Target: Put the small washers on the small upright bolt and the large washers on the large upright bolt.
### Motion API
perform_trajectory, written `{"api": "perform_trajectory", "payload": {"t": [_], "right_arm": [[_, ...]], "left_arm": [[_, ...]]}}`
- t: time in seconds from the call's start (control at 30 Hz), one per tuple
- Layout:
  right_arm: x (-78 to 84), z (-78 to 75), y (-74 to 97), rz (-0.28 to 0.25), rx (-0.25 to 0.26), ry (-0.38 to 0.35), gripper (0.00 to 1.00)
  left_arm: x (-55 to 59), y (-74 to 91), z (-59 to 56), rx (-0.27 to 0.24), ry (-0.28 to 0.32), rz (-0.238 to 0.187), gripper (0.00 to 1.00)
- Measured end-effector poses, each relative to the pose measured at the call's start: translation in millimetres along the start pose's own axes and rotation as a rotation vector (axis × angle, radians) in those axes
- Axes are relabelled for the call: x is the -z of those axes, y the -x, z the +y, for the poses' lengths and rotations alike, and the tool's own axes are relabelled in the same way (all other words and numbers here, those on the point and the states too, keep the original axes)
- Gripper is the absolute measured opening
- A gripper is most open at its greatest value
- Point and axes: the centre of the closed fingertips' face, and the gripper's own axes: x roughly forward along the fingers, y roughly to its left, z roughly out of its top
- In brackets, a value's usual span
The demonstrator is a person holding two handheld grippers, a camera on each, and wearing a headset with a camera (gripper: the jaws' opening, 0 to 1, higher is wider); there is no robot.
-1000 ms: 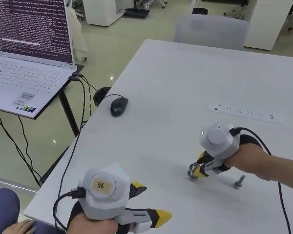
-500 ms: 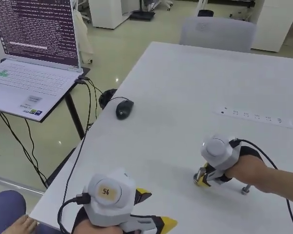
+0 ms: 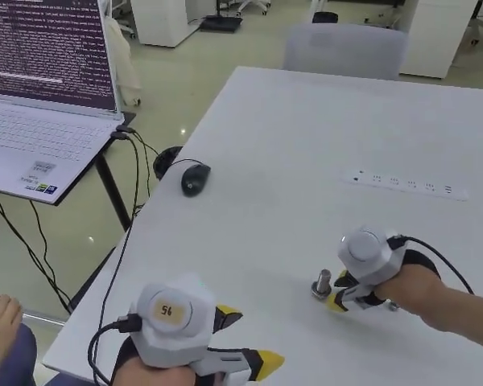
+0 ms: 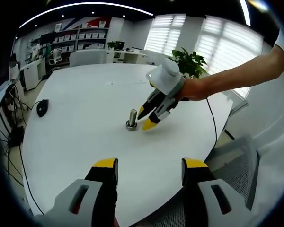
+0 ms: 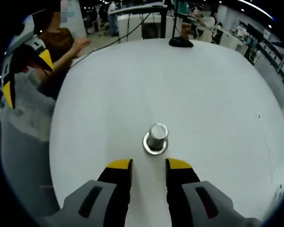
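Note:
The large upright bolt (image 3: 322, 283) stands on the white table (image 3: 306, 137), with a metal ring around its foot (image 5: 155, 144). My right gripper (image 3: 339, 301) sits just to the right of the bolt, its yellow tips close to it without touching. In the right gripper view the bolt (image 5: 157, 136) stands just beyond the jaws, which are apart with nothing between them. My left gripper (image 3: 248, 338) hovers at the table's near edge, open and empty. From the left gripper view I see the bolt (image 4: 131, 118) and the right gripper (image 4: 149, 118) beside it.
A black mouse (image 3: 195, 177) lies near the table's left edge and a white power strip (image 3: 406, 186) at the far right. An open laptop (image 3: 40, 88) stands on a side stand to the left. A grey chair (image 3: 346, 48) is behind the table.
My right gripper has drawn back to the right off the large bolt, which now stands uncovered. The left gripper has stayed near the front edge.

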Motion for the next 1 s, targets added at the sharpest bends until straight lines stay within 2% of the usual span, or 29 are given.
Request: {"api": "perform_trajectory", "payload": {"t": [0.07,0.1,0.17,0.33,0.43,0.67,0.73,0.8,0.87,1.0], "right_arm": [[4.3,7.8,2.8,-0.021,-0.006,-0.03,0.3],[7.3,16.2,4.3,-0.04,-0.026,-0.066,0.3],[13.7,23.3,7.3,-0.071,-0.021,-0.094,0.31],[35.2,36.8,15.6,-0.097,-0.006,-0.172,0.33],[43.8,41.5,26.1,-0.146,0.022,-0.219,0.35],[80.2,52.1,61.5,-0.248,0.096,-0.342,0.42],[88.8,55.9,70.7,-0.27,0.102,-0.372,0.45],[101.5,57.5,83.7,-0.294,0.148,-0.379,0.5],[111.4,59.3,91.9,-0.301,0.17,-0.401,0.52],[122.0,55.9,107.8,-0.341,0.23,-0.462,0.59]], "left_arm": [[-0.1,-1.8,-1.5,0.006,-0.005,0.004,0.53],[0.0,-2.2,-1.6,0.007,-0.006,0.004,0.53],[0.5,-4.9,-2.0,0.013,-0.012,0.01,0.53],[2.5,-9.6,-6.2,0.029,-0.025,0.025,0.53],[3.1,-10.6,-6.3,0.034,-0.027,0.028,0.53],[1.6,-11.3,-4.7,0.043,-0.042,0.036,0.53],[0.1,-11.9,-3.4,0.044,-0.045,0.034,0.53],[-2.7,-12.8,-2.9,0.046,-0.049,0.03,0.53],[-4.0,-14.2,-2.2,0.049,-0.052,0.028,0.53],[-5.3,-16.2,-1.7,0.055,-0.06,0.03,0.53]]}}
